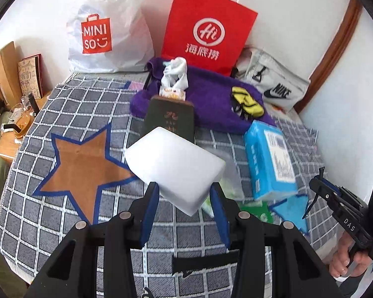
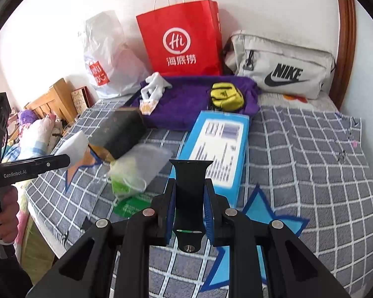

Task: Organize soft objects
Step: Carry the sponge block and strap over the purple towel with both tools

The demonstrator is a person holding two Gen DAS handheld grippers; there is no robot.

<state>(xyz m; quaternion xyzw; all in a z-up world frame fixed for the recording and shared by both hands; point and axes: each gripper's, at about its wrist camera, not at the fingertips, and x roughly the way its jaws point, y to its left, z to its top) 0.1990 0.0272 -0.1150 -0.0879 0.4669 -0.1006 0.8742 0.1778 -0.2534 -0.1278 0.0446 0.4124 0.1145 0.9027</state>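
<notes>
My left gripper (image 1: 184, 191) is shut on a white sponge block (image 1: 174, 166) and holds it above the checked blanket (image 1: 62, 223); the block also shows in the right wrist view (image 2: 74, 146). My right gripper (image 2: 190, 186) is shut on a black watch strap (image 2: 190, 193), held upright over the bed. A purple towel (image 2: 191, 99) lies at the back with white socks (image 2: 154, 84) and a small yellow pouch (image 2: 226, 95) on it. A blue tissue pack (image 2: 218, 149) lies in the middle.
A red paper bag (image 2: 184, 42), a white MINISO bag (image 1: 107, 34) and a grey Nike bag (image 2: 281, 67) stand along the wall. A dark box (image 2: 121, 131) and a clear bag with green contents (image 2: 136, 171) lie on the blanket. A wooden nightstand (image 1: 10, 146) stands left.
</notes>
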